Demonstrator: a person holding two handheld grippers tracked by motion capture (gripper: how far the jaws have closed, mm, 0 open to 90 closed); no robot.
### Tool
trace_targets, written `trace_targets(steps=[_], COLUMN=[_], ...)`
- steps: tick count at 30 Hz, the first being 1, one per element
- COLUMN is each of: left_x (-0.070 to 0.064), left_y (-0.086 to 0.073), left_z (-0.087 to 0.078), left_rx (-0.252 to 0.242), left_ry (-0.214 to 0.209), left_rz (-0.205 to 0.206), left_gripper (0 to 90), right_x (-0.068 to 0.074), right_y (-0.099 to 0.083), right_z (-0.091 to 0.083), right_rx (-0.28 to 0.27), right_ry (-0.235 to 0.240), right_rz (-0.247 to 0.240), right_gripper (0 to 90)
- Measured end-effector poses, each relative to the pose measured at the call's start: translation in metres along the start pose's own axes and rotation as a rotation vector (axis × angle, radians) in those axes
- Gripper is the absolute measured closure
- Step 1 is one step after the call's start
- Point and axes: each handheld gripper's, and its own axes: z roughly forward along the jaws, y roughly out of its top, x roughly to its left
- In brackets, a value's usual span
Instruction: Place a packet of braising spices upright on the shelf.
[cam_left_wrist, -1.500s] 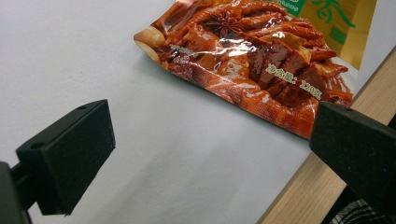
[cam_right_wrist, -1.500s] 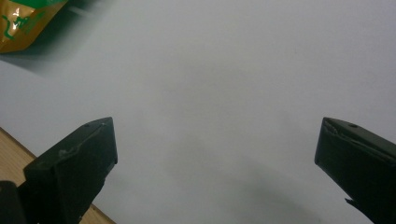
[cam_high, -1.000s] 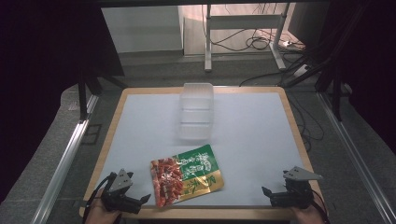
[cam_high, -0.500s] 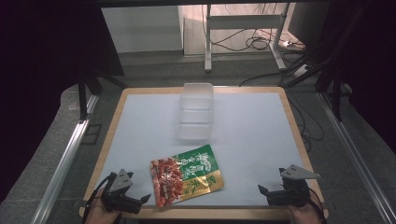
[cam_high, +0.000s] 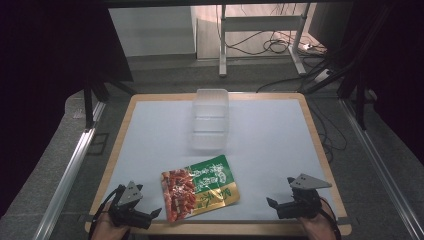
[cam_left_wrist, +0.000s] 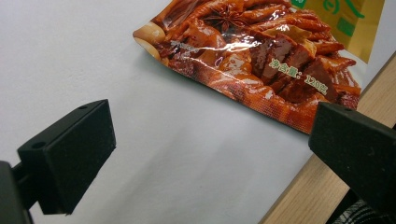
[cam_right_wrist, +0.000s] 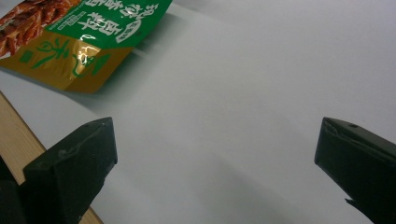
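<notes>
- Near the front edge of the surface (cam_high: 280, 130), a snack bag (cam_high: 200, 192) lies flat, a little crooked, between my two hands.
- Its picture end, red with food on it, points toward my left hand-held gripper (cam_high: 150, 216). Its green and gold end points toward my right hand-held gripper (cam_high: 272, 204).
- My left hand-held gripper is wide open and holds nothing. It sits just beside the red corner of the bag, not touching it.
- My right hand-held gripper is wide open too, with nothing in it. It is farther from the bag, over bare white surface.
- A clear plastic box (cam_high: 210, 117) stands farther back, well apart from the bag.
- I think the bag is light and soft. It looks shiny, so it may be slippery and slide when I push on it.
- It looks puffy in the middle with food inside. I would not squeeze there.
- The flat sealed edge looks best to pinch. The red edge close to my left hand-held gripper seems the easy spot, if I can get one jaw under it.
- It may flop and bend when lifted by one edge.
</notes>
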Motion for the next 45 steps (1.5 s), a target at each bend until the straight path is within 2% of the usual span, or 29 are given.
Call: trace_targets(steps=[6,11,20,28,45], left_x=[0.000,0.000,0.000,0.000,-0.001], left_y=[0.000,0.000,0.000,0.000,0.000], left_z=[0.000,0.000,0.000,0.001,0.001], left_rx=[0.001,0.003,0.003,0.004,0.009], left_ry=[-0.001,-0.001,-0.002,-0.001,0.003], left_rz=[-0.001,-0.001,-0.001,-0.001,0.007], left_gripper=[0.6,0.6,0.8,0.9,1.1], right_x=[0.003,0.003,0.008,0.011,0.029], right_y=[0.005,0.008,0.015,0.021,0.035], right_z=[0.006,0.011,0.023,0.031,0.061], right_rx=[0.000,-0.020,0.003,-0.022,0.025], right_ry=[-0.004,0.016,0.039,0.074,0.174], right_rz=[-0.018,-0.023,-0.054,-0.061,-0.087], right_gripper=[0.0,0.0,0.0,0.0,0.0])
